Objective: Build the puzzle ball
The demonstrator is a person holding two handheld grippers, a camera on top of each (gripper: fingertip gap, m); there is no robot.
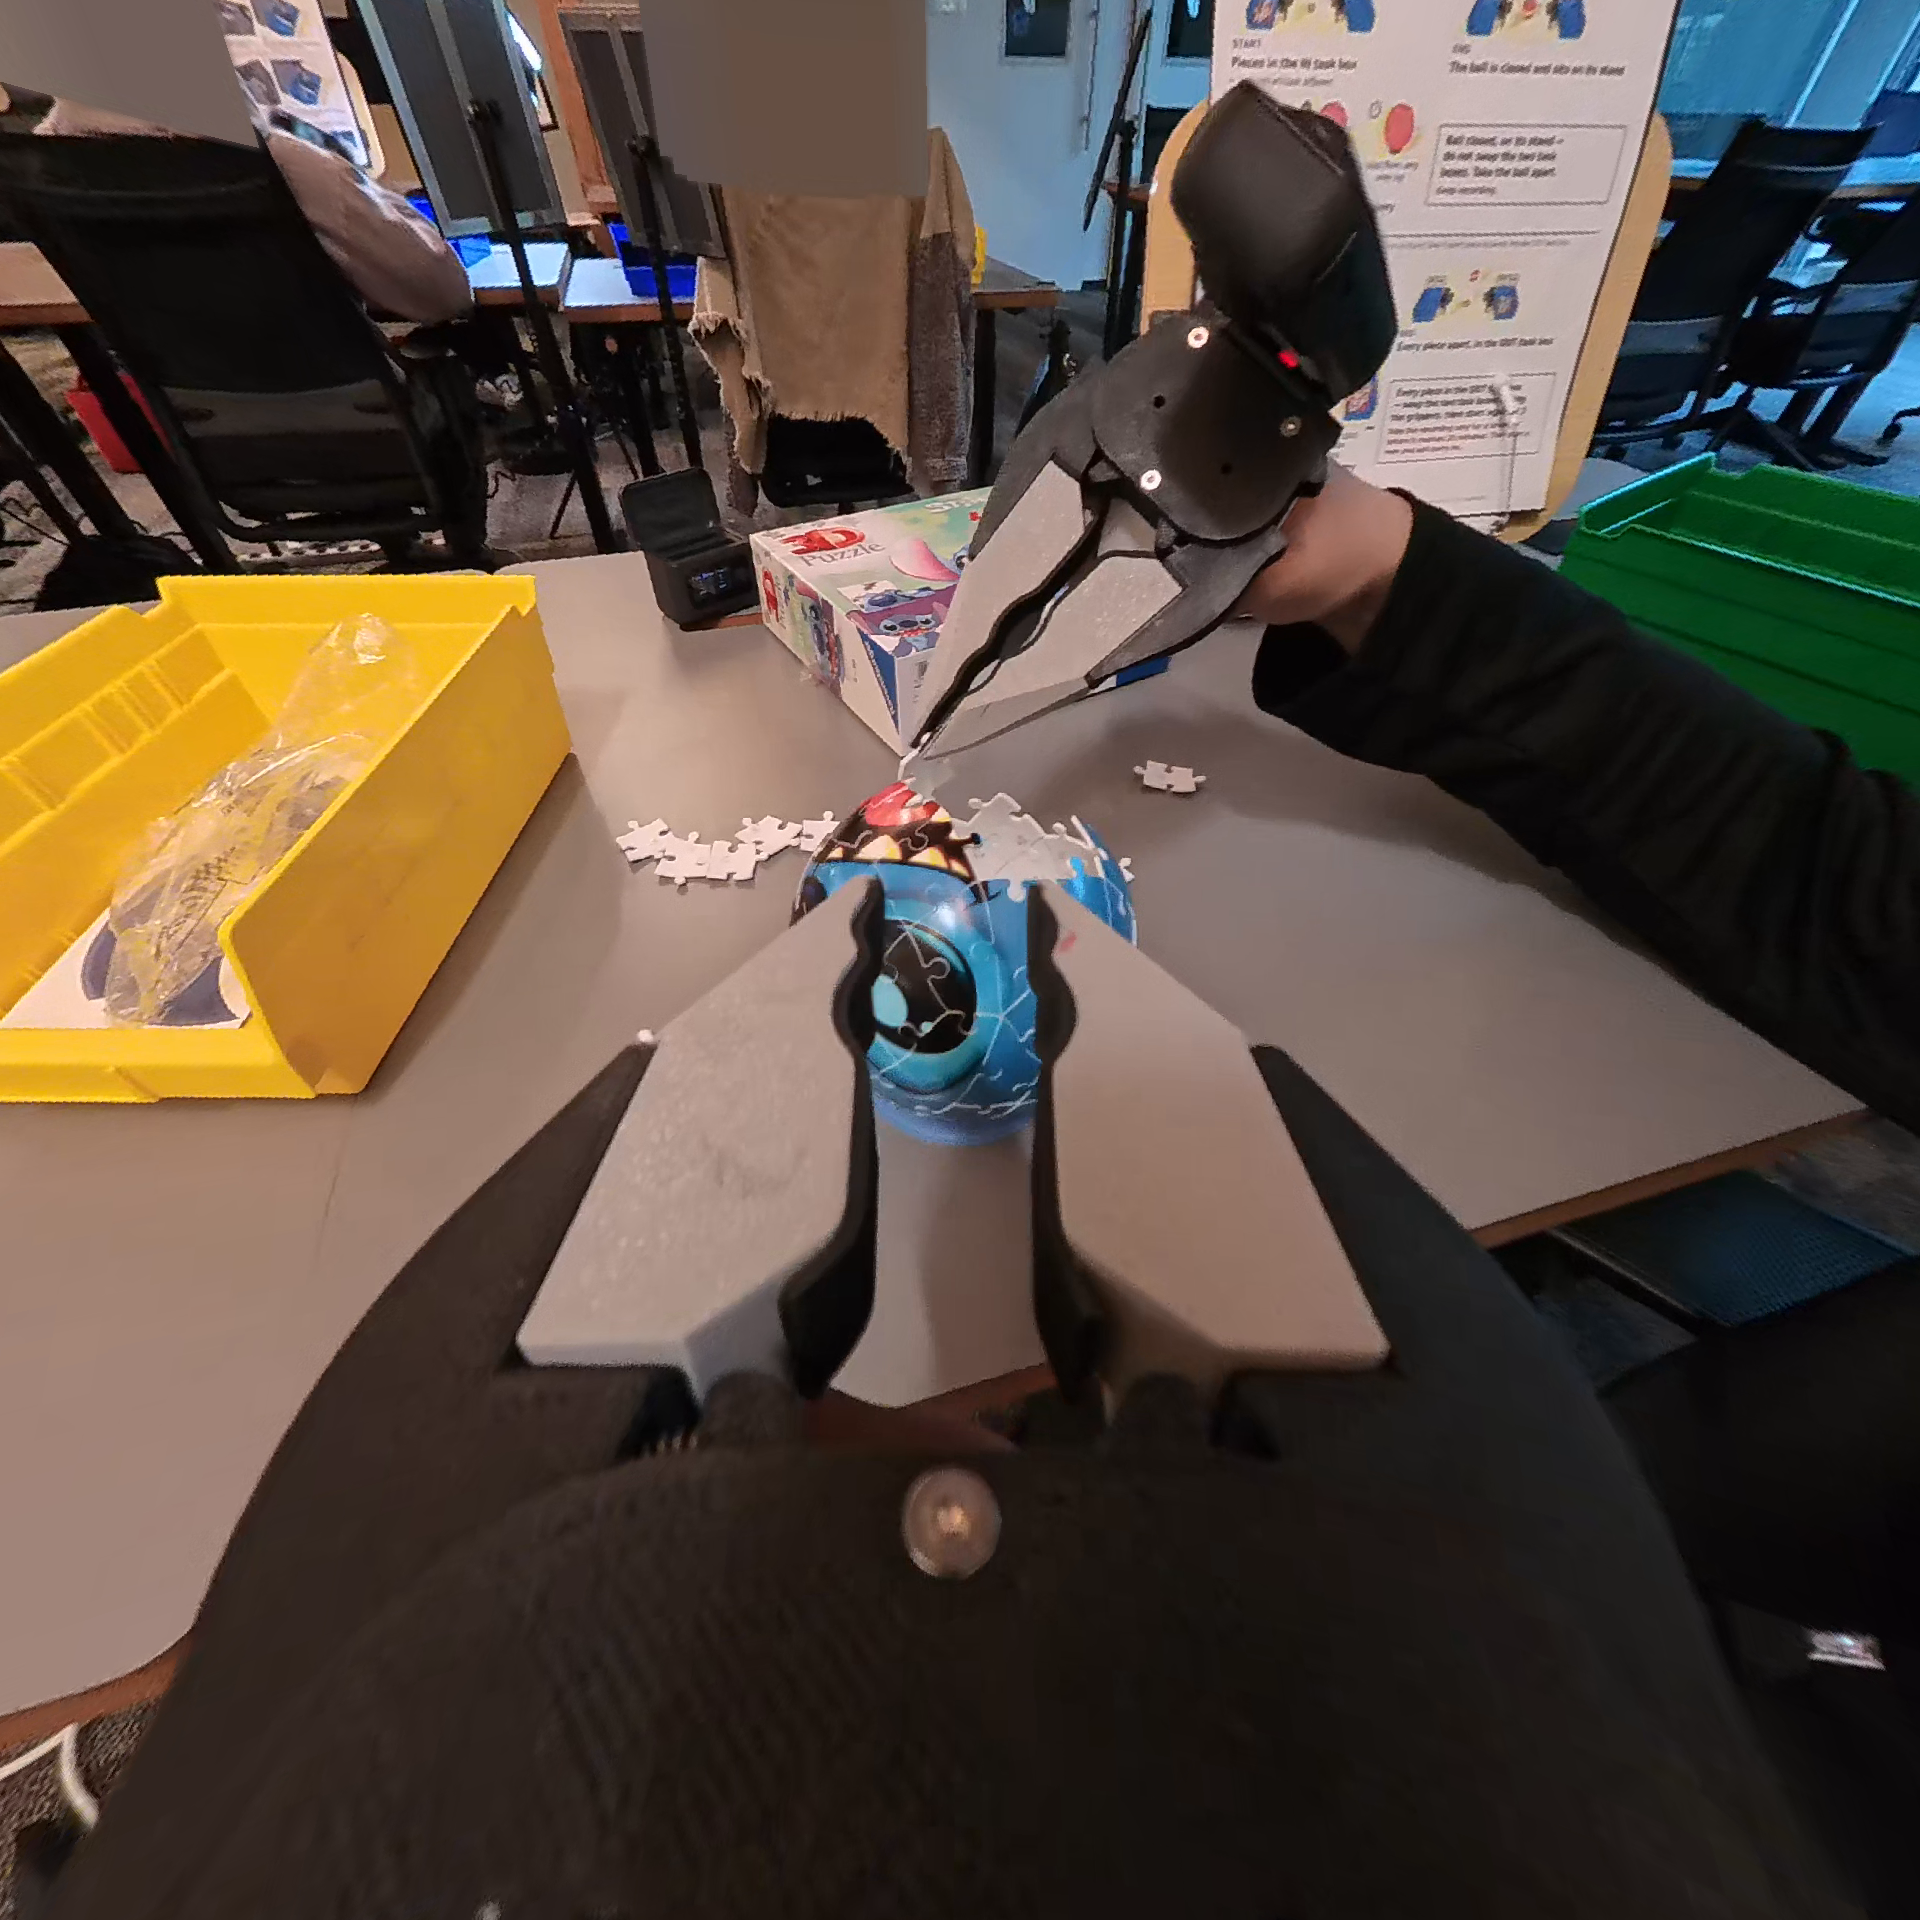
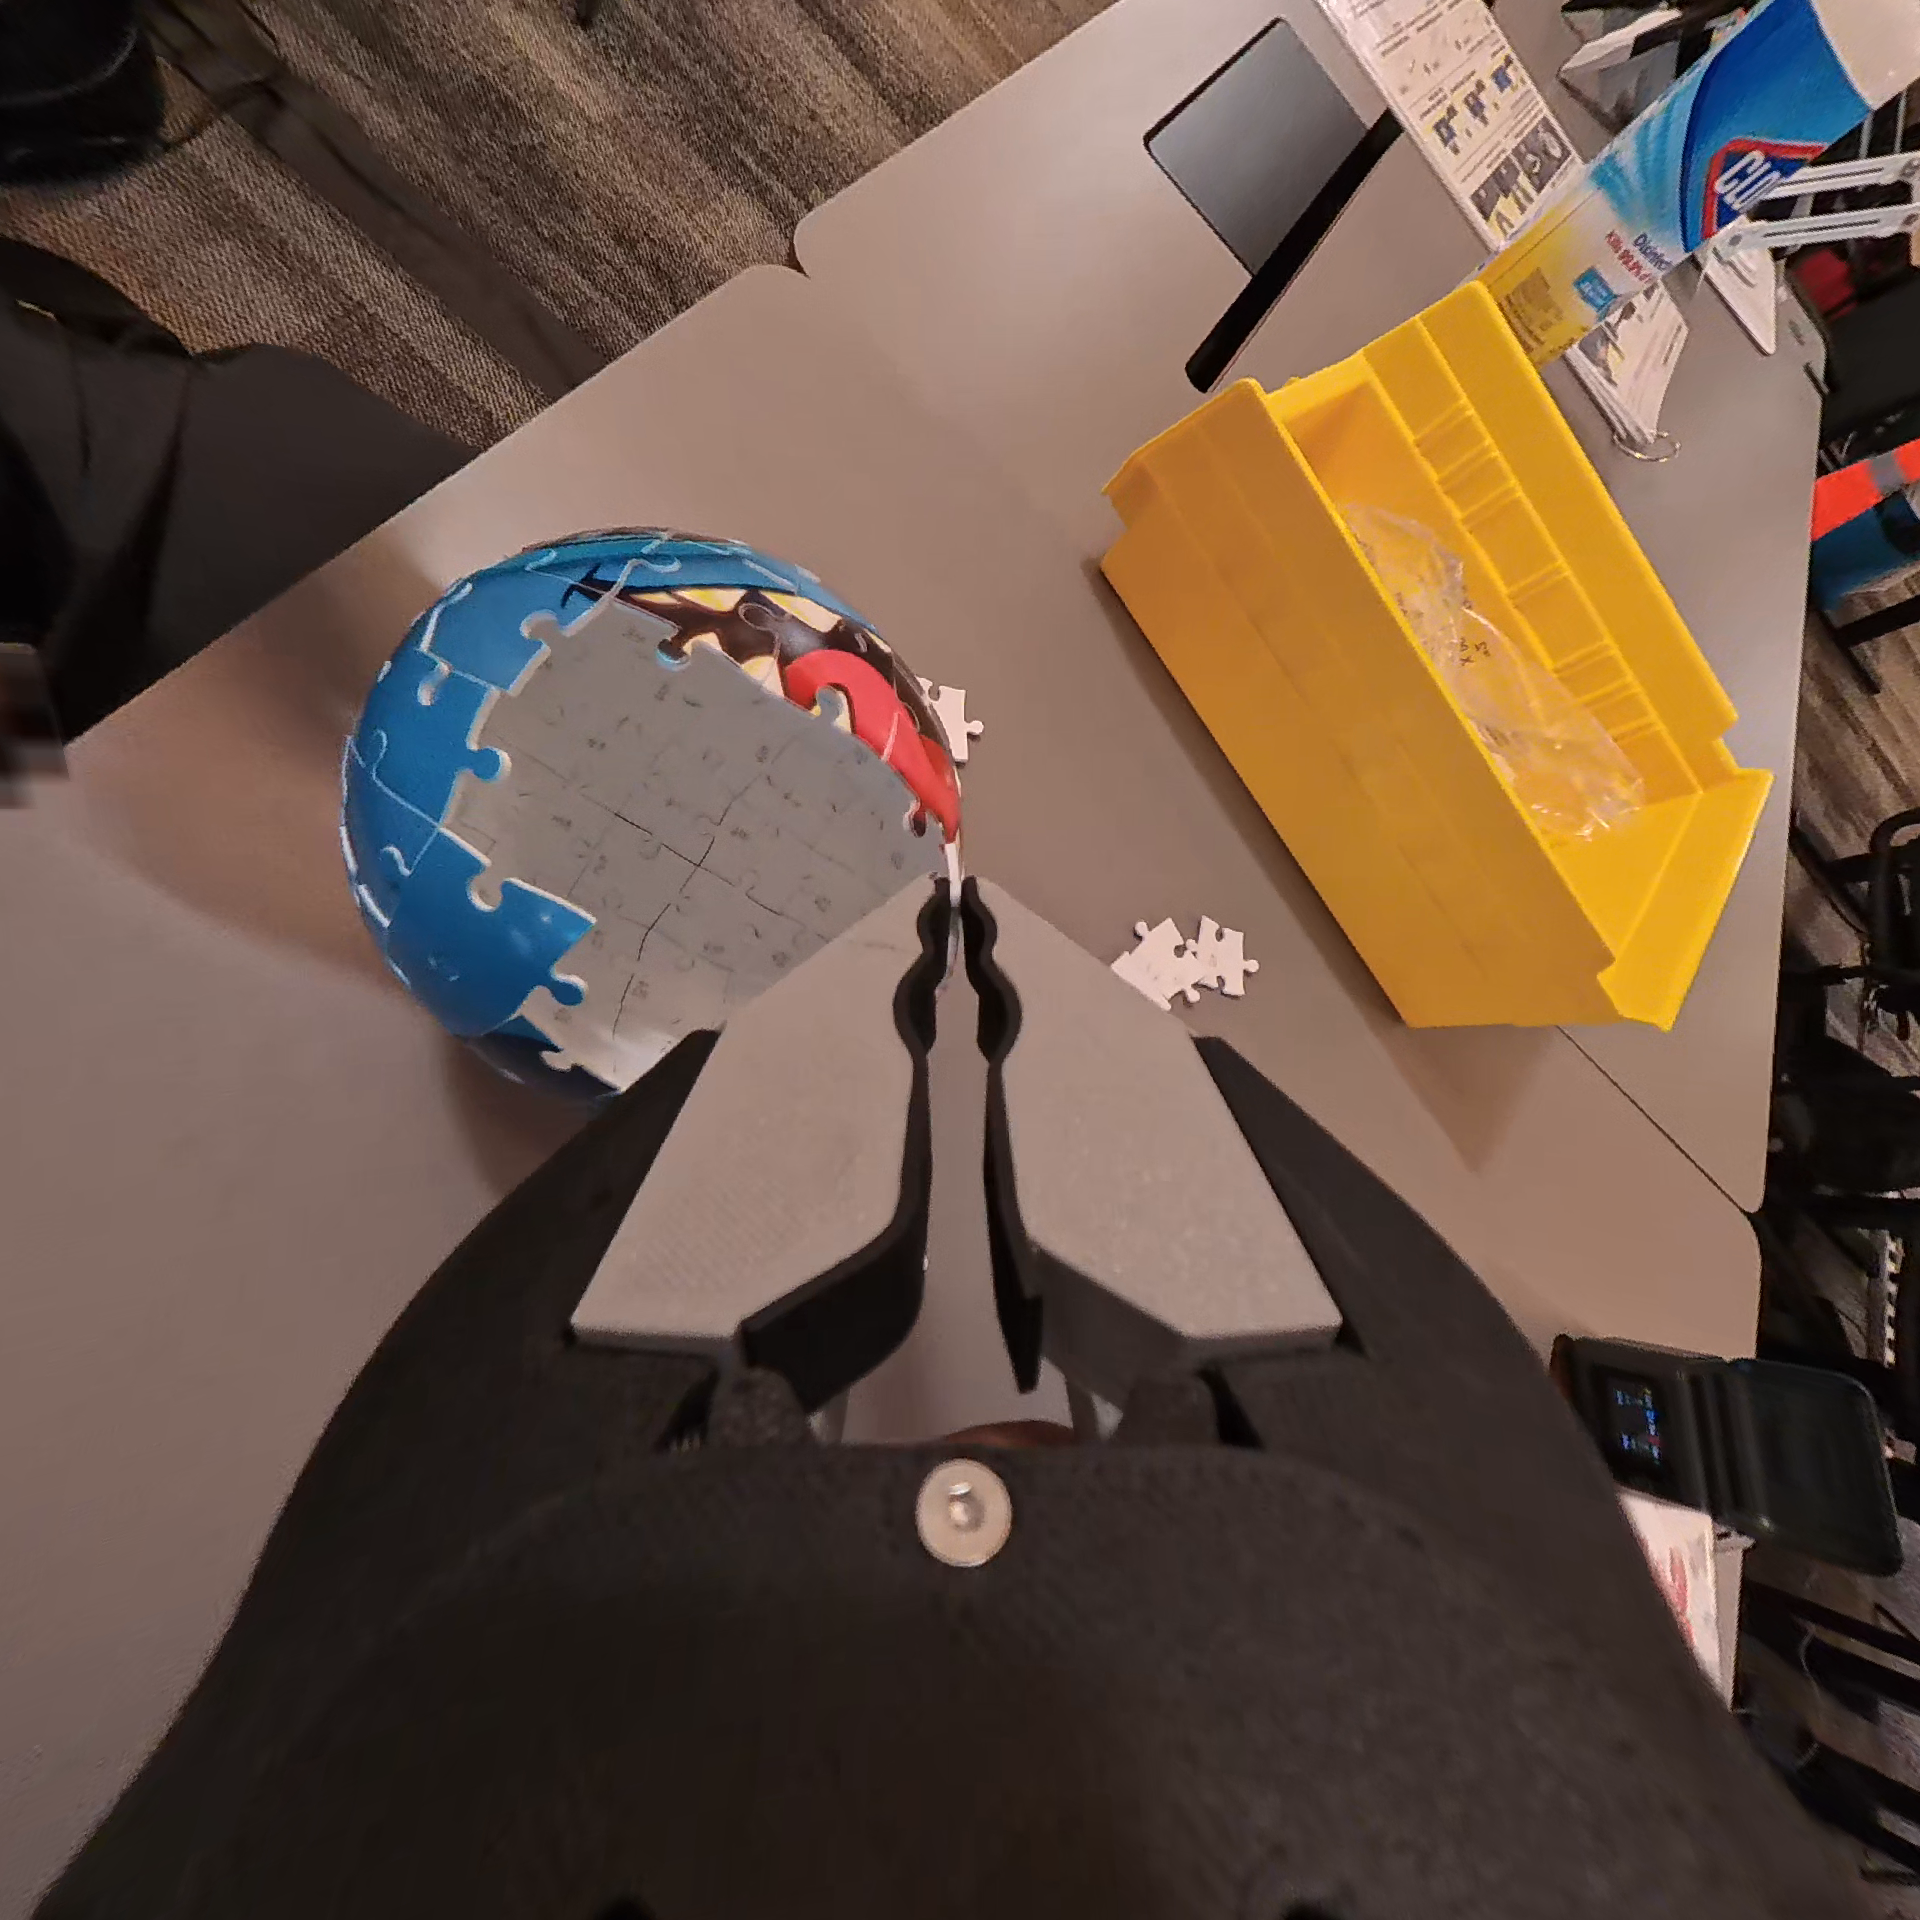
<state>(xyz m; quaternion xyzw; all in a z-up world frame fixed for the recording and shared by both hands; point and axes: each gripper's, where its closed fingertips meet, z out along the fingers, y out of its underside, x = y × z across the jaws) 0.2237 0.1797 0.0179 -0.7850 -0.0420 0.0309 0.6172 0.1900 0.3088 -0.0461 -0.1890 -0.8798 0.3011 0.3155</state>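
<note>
The puzzle ball (image 1: 951,997) is blue with a black, red and yellow picture and stands on the grey table. Its top is open, and in the right wrist view the ball (image 2: 436,748) shows its grey inside. My right gripper (image 2: 956,894) is shut on a white puzzle piece (image 2: 951,862) held edge-on at the rim of the opening. It shows too in the left wrist view (image 1: 920,753), just above the ball's top. My left gripper (image 1: 951,914) is open in front of the ball, apart from it. Loose white pieces (image 1: 717,847) lie beyond the ball.
A yellow bin (image 1: 416,831) holding a clear plastic bag stands left of the ball. The puzzle box (image 1: 862,613) and a small black device (image 1: 691,561) lie behind it. Green bins (image 1: 1766,582) sit far right. A single piece (image 1: 1169,774) lies right of the ball. The table's front edge (image 1: 1662,1184) is close. My hands' fingertips stand some 15 centimetres from each other.
</note>
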